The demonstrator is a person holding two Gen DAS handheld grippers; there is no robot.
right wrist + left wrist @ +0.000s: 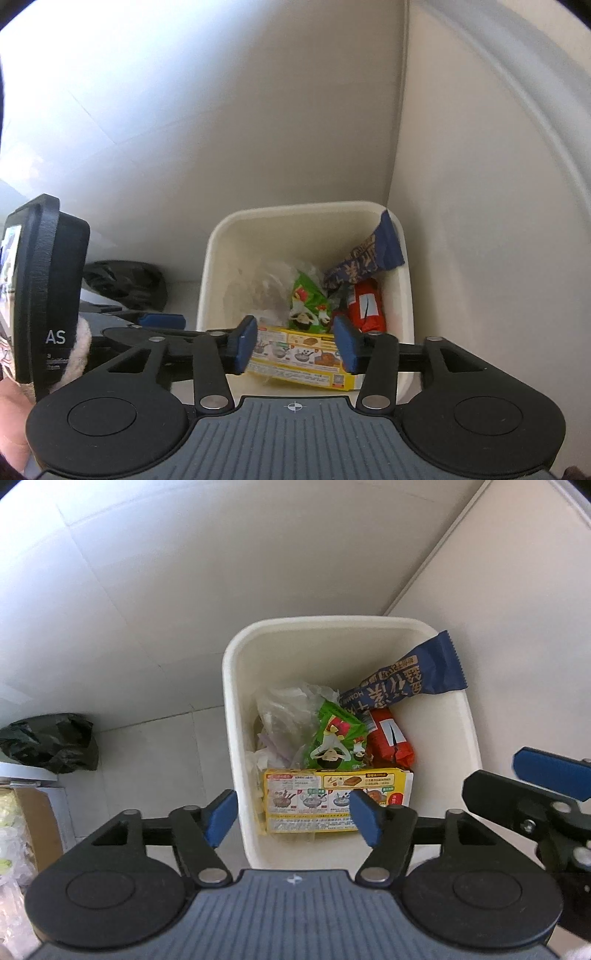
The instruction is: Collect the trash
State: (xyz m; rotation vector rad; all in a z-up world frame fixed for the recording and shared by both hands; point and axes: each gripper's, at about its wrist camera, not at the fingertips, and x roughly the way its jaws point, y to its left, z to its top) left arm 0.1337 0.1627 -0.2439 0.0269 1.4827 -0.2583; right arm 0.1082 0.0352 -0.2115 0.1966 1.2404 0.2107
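A white plastic bin [236, 686] stands in a wall corner, a black bag [51, 742] on the floor nearby. Inside lie a yellow box [314, 794], green packet [336, 746], red wrapper [391, 742], blue wrapper [413, 672] and crumpled clear film [284, 709]. Both claws hang above it — left claw [293, 818] wide, right claw [295, 345] half open — empty.

The black device [48, 295] reads "AS"; the blue wrapper [406, 675] reads "HONM".

My white bin [236, 701] stands in the corner, holding a yellow box [332, 797] lying flat, a green packet [332, 742], a red wrapper [391, 738], crumpled clear plastic [288, 709], perhaps tissue too; a blue wrapper [417, 668] leans over its rim.
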